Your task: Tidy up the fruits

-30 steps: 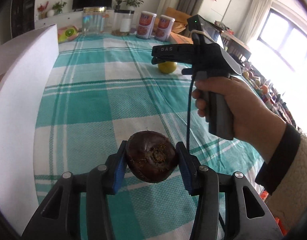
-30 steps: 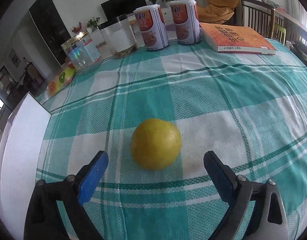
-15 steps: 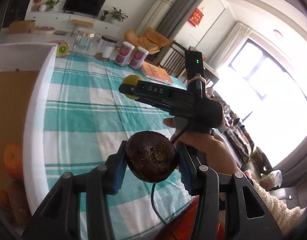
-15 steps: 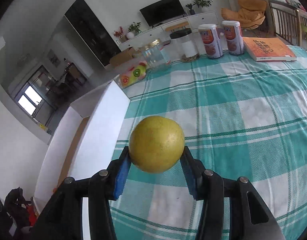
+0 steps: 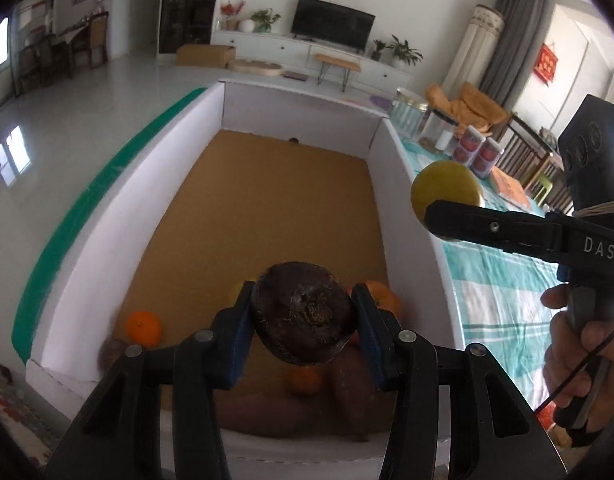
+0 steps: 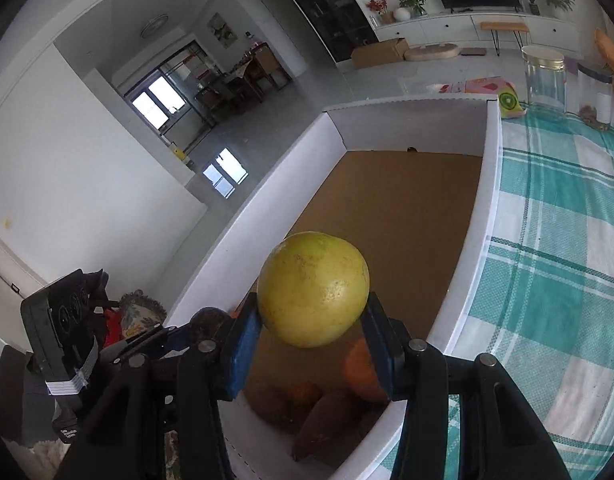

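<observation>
Left tool [image 5: 303, 312] clamped on a dark purple-brown round fruit [image 5: 303, 312], right tool [image 6: 313, 322] just closed onto a smooth yellow round fruit [image 6: 313, 290]; both over the near end of the white-walled cardboard box [image 5: 395, 208]. Best lowered close to the brown floor, beside the orange fruit [image 5: 143, 328] below the left tool. Released one at a time, gently, clear of the walls.

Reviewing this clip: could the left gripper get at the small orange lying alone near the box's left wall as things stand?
Probably not right away. The left gripper is shut on a dark round fruit, so its jaws are full. The way itself looks free: the white box is open-topped and nothing covers the small orange.
</observation>
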The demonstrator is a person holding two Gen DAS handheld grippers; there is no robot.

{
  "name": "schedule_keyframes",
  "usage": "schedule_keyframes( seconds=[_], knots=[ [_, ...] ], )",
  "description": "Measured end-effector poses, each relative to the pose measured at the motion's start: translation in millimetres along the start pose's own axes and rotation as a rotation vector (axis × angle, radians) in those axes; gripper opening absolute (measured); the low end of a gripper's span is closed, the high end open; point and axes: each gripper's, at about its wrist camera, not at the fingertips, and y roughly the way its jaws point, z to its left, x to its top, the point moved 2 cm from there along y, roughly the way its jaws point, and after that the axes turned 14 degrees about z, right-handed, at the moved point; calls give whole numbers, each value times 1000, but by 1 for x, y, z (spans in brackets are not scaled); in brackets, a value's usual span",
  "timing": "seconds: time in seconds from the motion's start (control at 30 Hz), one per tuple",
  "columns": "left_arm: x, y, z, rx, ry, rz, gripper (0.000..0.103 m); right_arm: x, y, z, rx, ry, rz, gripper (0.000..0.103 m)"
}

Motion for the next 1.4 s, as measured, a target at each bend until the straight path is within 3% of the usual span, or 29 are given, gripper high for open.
schedule_keyframes(
  seconds=[0.1, 0.27, 0.4, 0.5, 0.6, 0.7, 0.77, 0.87, 0.97, 1.03, 1.17, 1.4],
  knots=[
    [-4, 13, 8, 44, -1, 22, 50, 0, 18, 3, -9, -30, 76, 50],
    [-5, 29, 15, 105, -7, 63, 52, -4, 52, 6, -133, -55, 181, 50],
    [-6, 24, 18, 156, 8, 35, 71, -8, 72, 11, -144, -87, 264, 52],
    [-7, 12, 18, 193, 22, -3, 83, -8, 66, 9, -120, -71, 217, 77],
    [-5, -4, 12, 288, 54, -71, 85, -8, 47, 10, -139, -63, 164, 81],
    [-3, -21, 5, 373, 42, -136, 89, -13, 17, 19, -185, -92, 80, 94],
    [-3, -28, 2, 395, 15, -126, 92, -20, -1, 22, -239, -101, 31, 101],
    [-5, -35, -1, 356, 15, -137, 92, -34, -19, 25, -335, -103, -17, 101],
    [-8, -37, -3, 396, 19, -148, 92, -42, -26, 28, -403, -70, -15, 101],
    [-9, -34, 0, 397, 6, -115, 92, -43, -25, 35, -437, -56, -10, 101],
    [-11, -34, 1, 368, -7, -104, 92, -47, -23, 41, -479, -41, -2, 101],
    [-15, -35, 3, 385, -14, -103, 92, -51, -15, 43, -495, -27, 16, 101]
  ],
)
